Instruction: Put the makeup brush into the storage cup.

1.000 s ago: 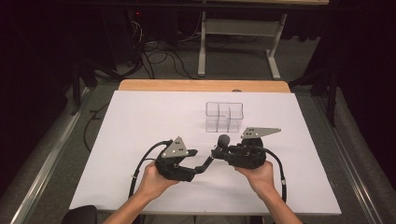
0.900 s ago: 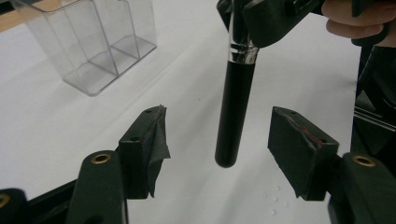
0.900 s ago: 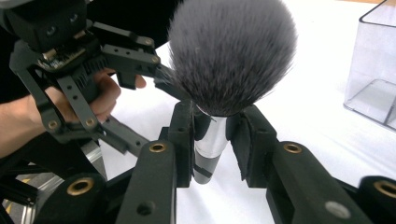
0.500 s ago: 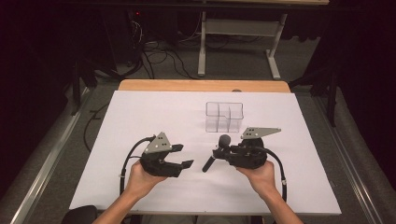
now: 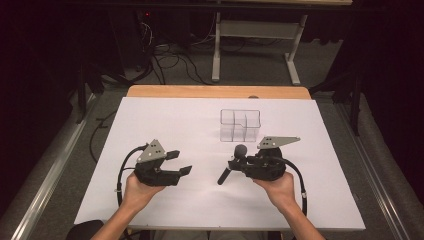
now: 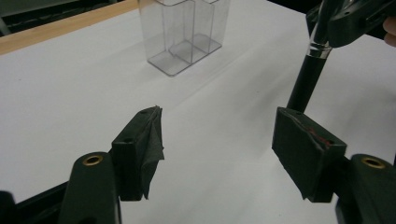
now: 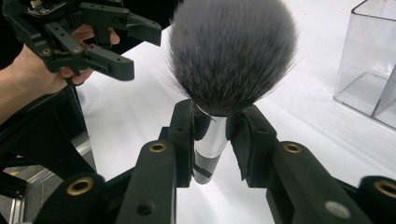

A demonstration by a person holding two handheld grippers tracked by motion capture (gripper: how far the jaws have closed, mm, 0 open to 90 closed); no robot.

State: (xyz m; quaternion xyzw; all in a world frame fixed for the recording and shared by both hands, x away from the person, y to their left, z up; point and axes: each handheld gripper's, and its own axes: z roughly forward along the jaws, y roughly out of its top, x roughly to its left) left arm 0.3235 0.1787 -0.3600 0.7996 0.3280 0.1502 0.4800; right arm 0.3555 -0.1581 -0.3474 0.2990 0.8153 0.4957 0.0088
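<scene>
The right gripper [image 5: 239, 164] is pinching a makeup brush [image 7: 219, 79] just under its fluffy grey head, on the shiny silver part. The black handle hangs down toward the white table [image 5: 165, 115], and its tip looks close to the table, though I cannot tell if it touches. The left gripper [image 5: 181, 162] holds nothing; its jaws are spread wide apart, and it sits off to the side.

The job now looks like putting the brush in the clear plastic holder [image 5: 240, 124], which stands a little way behind the right gripper. To do it well, lift the brush up first so the handle is higher than the holder's rim. Then turn it straight up and down (handle at the bottom). Bring it over one open slot, lower it slowly, and only let go when the handle is well inside. Don't bump the holder, because it looks light and could tip.
</scene>
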